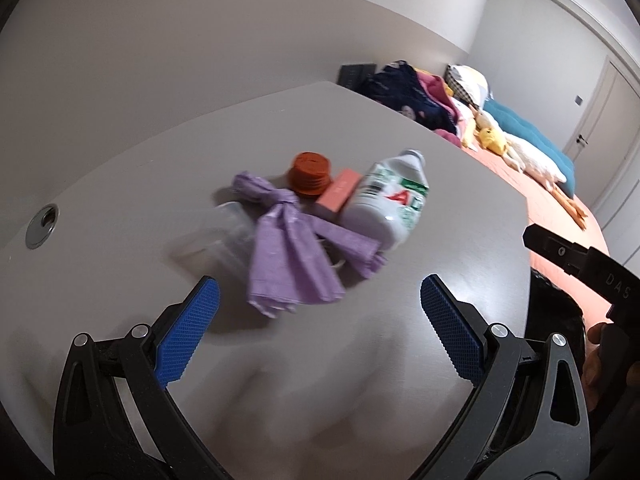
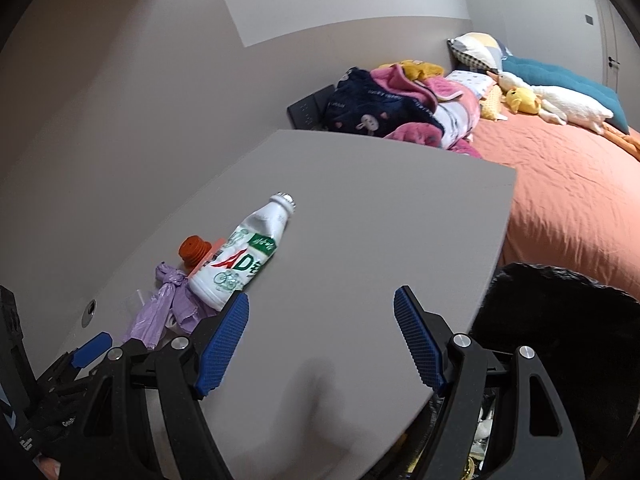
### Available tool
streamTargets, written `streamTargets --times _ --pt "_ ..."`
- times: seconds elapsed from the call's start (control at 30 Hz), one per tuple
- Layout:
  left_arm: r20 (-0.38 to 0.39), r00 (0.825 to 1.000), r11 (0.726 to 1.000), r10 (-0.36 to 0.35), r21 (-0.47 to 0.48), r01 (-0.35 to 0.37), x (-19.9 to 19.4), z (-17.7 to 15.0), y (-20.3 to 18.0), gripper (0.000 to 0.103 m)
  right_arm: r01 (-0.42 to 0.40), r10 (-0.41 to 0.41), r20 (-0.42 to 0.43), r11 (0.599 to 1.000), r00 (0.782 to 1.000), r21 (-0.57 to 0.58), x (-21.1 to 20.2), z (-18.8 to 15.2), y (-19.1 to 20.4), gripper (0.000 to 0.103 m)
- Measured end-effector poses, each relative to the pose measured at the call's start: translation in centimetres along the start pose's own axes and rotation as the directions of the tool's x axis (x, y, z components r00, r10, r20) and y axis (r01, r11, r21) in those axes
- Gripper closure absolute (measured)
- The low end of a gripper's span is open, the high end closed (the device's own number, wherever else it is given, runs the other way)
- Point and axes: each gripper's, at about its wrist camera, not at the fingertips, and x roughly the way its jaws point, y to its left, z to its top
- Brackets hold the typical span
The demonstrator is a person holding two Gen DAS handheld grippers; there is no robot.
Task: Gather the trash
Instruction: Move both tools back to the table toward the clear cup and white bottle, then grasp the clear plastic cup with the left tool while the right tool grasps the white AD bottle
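On the grey desk (image 1: 360, 360) (image 2: 380, 208) lies a heap of trash: a knotted purple plastic bag (image 1: 288, 252) (image 2: 164, 304), a white drink bottle (image 1: 386, 200) (image 2: 244, 256) on its side, an orange ribbed lid (image 1: 308, 174) (image 2: 195, 250), a small pink box (image 1: 338, 196) and a clear plastic cup (image 1: 224, 236). My left gripper (image 1: 320, 308) hangs open just short of the purple bag, nothing between its blue pads. My right gripper (image 2: 320, 324) is open over bare desk, to the right of the bottle's base.
A round cable hole (image 1: 42, 226) (image 2: 89, 312) sits at the desk's left. Beyond the desk is a bed with an orange sheet (image 2: 560, 184), piled clothes (image 2: 392, 108) and plush toys (image 2: 552, 104). A dark furry thing (image 2: 560, 320) lies by the desk's right edge.
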Motion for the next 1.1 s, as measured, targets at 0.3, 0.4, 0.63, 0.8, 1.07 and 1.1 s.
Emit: streamTargets --times 0.3,0.4,0.63,0.8,1.07,1.1 --pt "0.012 0.997 0.993 0.07 -0.1 -0.068 0.4 0.6 3.4 0.006 -0.023 0.023 -0.023 0.999 0.999 -0.024 2.6 0.8 2.0 0.027" --pt "0.007 0.997 0.988 0.082 -0.134 -0.08 0.9 1.0 4.3 0.006 -0.027 0.026 -0.027 0.999 0.999 -0.038 3.4 1.2 2.8 0.027" --pt "-0.051 0.991 0.953 0.124 -0.272 -0.134 2.5 1.3 6.6 0.02 -0.035 0.033 -0.041 0.998 0.999 -0.056 5.4 2.2 3.9 0.027" --pt "-0.067 0.991 0.927 0.117 -0.35 -0.133 3.4 1.3 8.0 0.025 -0.04 0.037 -0.059 0.998 0.998 -0.047 6.8 2.6 4.0 0.027" --pt "-0.096 0.989 0.925 0.113 -0.353 -0.14 5.1 2.3 7.5 0.028 -0.076 0.075 -0.098 0.997 0.992 -0.006 9.3 3.5 4.5 0.027" --pt "-0.104 0.989 0.926 0.11 -0.351 -0.139 5.5 2.4 7.4 0.032 -0.08 0.08 -0.105 0.997 0.991 0.002 9.7 3.6 4.6 0.027"
